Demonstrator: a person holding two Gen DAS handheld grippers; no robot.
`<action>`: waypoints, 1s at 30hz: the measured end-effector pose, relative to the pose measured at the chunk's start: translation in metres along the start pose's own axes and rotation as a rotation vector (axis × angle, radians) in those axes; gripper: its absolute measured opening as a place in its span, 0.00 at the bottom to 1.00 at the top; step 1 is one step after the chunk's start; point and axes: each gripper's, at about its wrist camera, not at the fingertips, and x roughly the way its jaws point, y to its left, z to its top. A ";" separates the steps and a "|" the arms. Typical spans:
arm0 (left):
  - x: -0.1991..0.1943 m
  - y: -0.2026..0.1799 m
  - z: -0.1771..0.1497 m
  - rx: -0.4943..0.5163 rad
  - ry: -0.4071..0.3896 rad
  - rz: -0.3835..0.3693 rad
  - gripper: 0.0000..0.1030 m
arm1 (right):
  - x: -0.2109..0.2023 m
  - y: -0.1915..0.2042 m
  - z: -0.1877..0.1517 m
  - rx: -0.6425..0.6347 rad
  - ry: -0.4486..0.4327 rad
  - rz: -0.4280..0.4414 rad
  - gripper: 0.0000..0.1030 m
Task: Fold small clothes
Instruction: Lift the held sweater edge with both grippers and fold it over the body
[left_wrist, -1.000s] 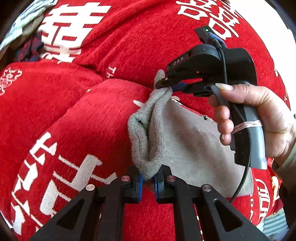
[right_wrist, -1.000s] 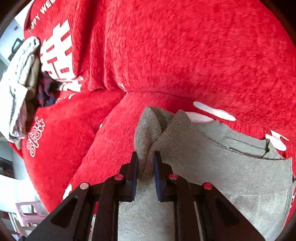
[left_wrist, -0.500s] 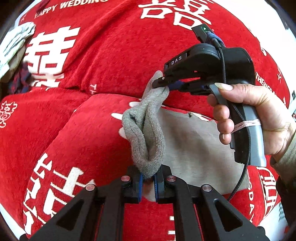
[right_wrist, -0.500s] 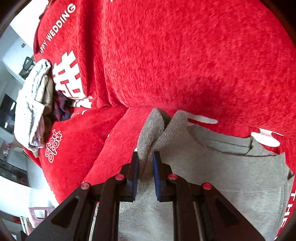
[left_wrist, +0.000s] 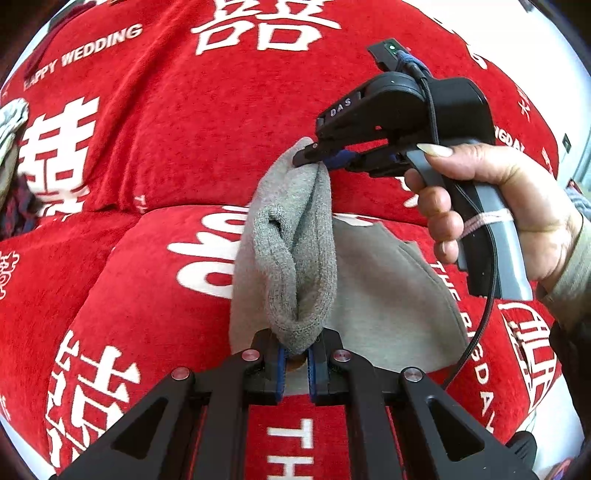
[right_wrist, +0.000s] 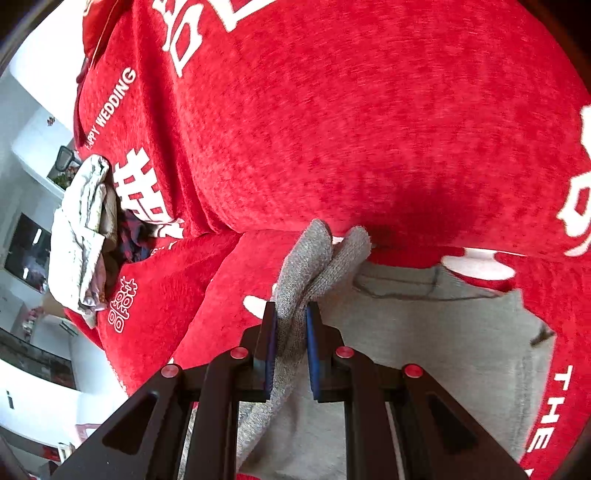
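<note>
The gray garment (left_wrist: 384, 295) lies on the red sofa cover (left_wrist: 147, 147). Its thick edge is lifted, pinched tight by the left gripper (left_wrist: 294, 363) and right gripper (left_wrist: 319, 159). Maybe it is shorts. Other clothes (right_wrist: 83, 229) sit far off.

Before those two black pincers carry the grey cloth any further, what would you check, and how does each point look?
1. Left gripper shut on the ribbed edge of the grey knit garment: ok.
2. Right gripper shut on that edge too: ok.
3. Edge bunched and sagging between the grips, not taut: not ok.
4. Rest of the garment resting flat on the red plush sofa cover: ok.
5. Landing spot for the fold: cannot tell.
6. Pile of other clothes apart from the garment: ok.
</note>
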 end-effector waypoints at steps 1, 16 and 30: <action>0.000 -0.005 0.000 0.008 0.002 -0.001 0.10 | -0.003 -0.004 0.000 0.000 -0.001 0.002 0.15; 0.018 -0.094 0.005 0.164 0.043 -0.028 0.10 | -0.045 -0.076 -0.010 0.025 -0.020 0.044 0.15; 0.048 -0.168 -0.001 0.265 0.115 -0.069 0.10 | -0.068 -0.146 -0.031 0.083 -0.044 0.053 0.15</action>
